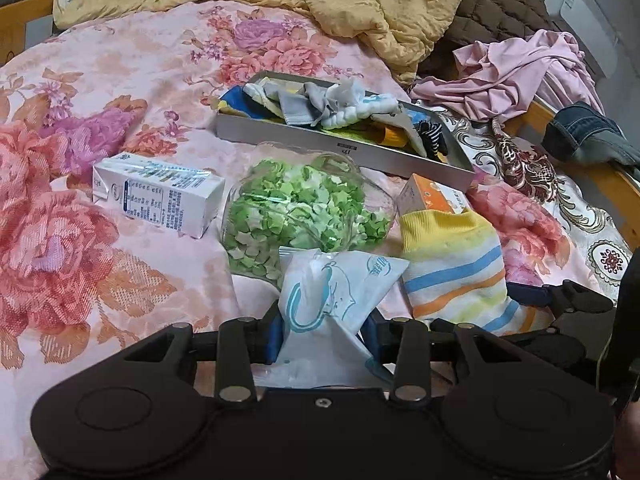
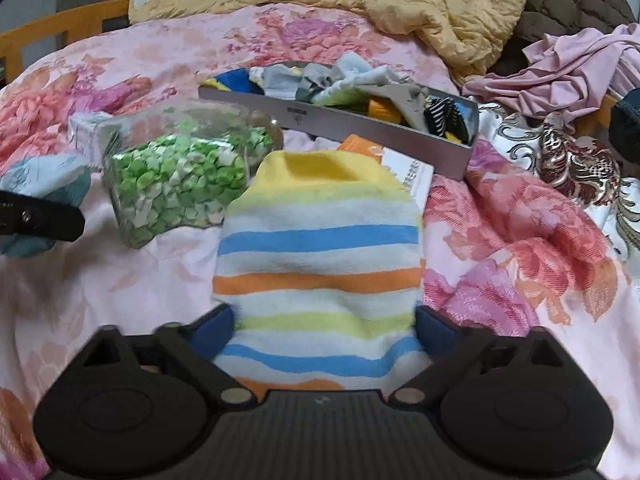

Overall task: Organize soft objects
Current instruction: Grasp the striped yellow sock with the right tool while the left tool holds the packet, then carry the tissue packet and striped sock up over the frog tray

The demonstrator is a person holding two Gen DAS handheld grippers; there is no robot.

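My left gripper [image 1: 324,332] is shut on a white and blue tissue packet [image 1: 336,292], held just above the floral bedspread. A striped sock [image 2: 320,264] in yellow, blue and orange lies flat between the blue pads [image 2: 212,328] of my right gripper [image 2: 324,332]. The pads flank the sock's edges without squeezing it, so that gripper is open. The same sock [image 1: 452,264] shows to the right of the packet in the left wrist view. Behind both stands a metal tray [image 1: 344,152] filled with several socks and cloths; its front wall [image 2: 360,120] faces me.
A glass jar of green paper stars [image 1: 296,208] lies before the tray, a milk carton [image 1: 160,200] to its left, an orange box [image 1: 428,196] under the sock's top. A yellow quilt [image 1: 360,0], pink garment [image 1: 520,72] and jeans [image 1: 588,136] crowd the back right. The wooden bed frame [image 1: 600,176] runs along the right.
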